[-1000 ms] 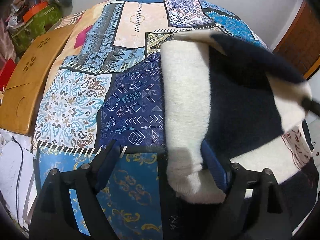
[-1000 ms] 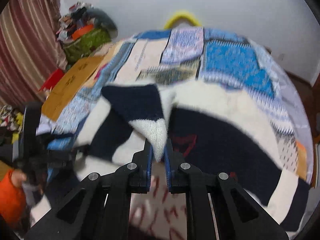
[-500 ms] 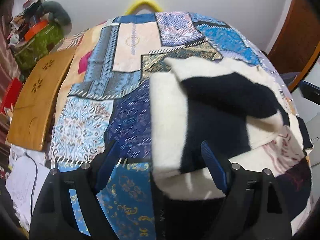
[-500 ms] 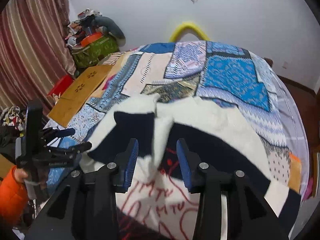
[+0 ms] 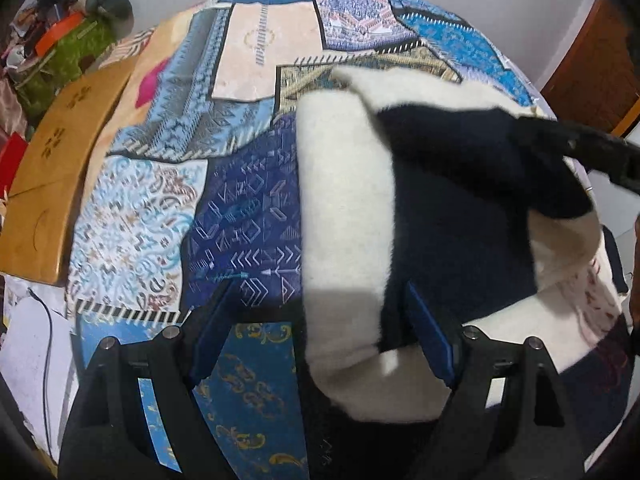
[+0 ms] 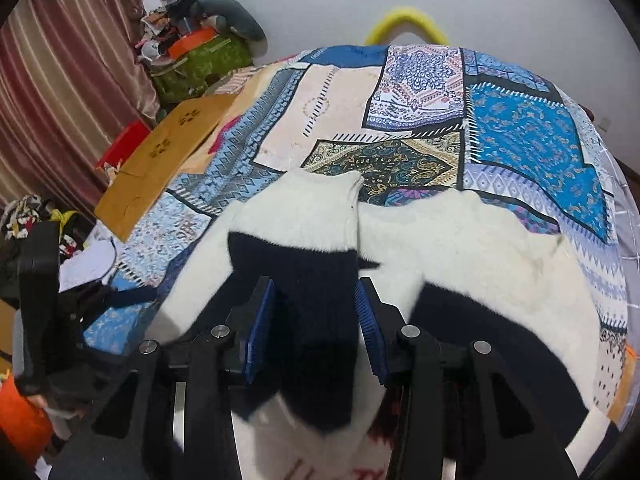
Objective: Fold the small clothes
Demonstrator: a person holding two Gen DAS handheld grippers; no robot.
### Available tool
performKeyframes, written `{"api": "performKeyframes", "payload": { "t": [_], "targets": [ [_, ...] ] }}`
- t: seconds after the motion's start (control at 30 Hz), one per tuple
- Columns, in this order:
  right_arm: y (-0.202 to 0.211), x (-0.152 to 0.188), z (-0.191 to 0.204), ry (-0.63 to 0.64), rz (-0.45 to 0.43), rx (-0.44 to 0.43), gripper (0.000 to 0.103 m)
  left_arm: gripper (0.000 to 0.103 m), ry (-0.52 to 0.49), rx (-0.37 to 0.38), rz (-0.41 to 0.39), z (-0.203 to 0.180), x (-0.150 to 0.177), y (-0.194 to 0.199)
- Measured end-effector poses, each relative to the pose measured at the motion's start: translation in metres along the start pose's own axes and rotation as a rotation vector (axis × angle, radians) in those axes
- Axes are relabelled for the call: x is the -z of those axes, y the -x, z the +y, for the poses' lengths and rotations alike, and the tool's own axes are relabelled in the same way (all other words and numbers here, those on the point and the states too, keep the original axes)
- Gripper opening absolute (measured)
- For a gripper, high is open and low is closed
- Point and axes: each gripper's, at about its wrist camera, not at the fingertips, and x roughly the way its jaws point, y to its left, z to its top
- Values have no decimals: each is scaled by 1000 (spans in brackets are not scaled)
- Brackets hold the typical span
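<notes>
A white-and-navy knit sweater (image 6: 460,264) lies on the patchwork bedspread (image 6: 520,128), one sleeve (image 6: 308,248) folded across its body. Soft, light and floppy, it is likely best pinched at a cuff or hem. The right gripper (image 6: 316,320) has released, jaws parted over the sleeve; the left gripper (image 5: 320,332) hangs wide open, empty, over the sweater's edge.
</notes>
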Motion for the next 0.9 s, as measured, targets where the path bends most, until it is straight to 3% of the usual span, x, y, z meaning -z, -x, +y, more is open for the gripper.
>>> {"api": "performKeyframes", "payload": {
  "t": [0.17, 0.3, 0.37, 0.7, 0.9],
  "targets": [
    [-20, 5, -6, -54, 65, -69, 41, 84, -5, -2, -16, -1, 2, 0],
    [-11, 10, 2, -8, 40, -58, 15, 85, -14, -15, -22, -3, 2, -1],
    [-5, 10, 3, -11, 30, -63, 10, 86, -6, -11, -19, -2, 1, -1],
    [93, 17, -13, -45, -220, 12, 8, 89, 20, -16, -13, 0, 4, -2],
    [143, 39, -39, -99, -303, 79, 8, 89, -5, -50, -23, -7, 4, 0]
  ]
}}
